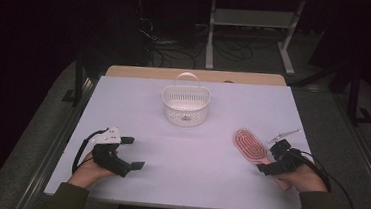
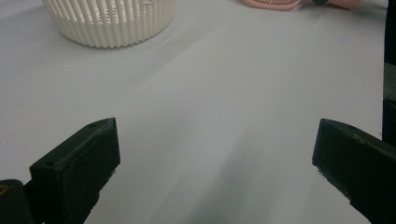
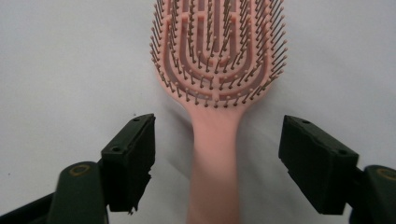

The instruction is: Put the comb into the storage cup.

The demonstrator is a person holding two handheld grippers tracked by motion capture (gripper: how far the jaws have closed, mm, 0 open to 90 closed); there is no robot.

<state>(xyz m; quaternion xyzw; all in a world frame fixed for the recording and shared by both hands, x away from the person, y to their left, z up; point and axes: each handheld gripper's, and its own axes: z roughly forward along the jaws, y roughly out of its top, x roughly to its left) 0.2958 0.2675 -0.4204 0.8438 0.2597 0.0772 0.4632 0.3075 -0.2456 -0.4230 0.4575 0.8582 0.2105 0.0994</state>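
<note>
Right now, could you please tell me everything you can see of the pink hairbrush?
The pink hairbrush looks like plastic, with an oval, slotted head, rows of thin dark-tipped bristles pointing up, and a plain straight handle. It lies flat on the white table, at its right side, head towards the far edge. The right gripper straddles the handle, its jaws apart on either side and not touching it.

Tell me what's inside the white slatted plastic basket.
Nothing clear shows inside the white slatted plastic basket: from the high view its pale floor looks bare, apart from a small dark mark low on the front wall. The near wall hides the front part of the floor.
</note>
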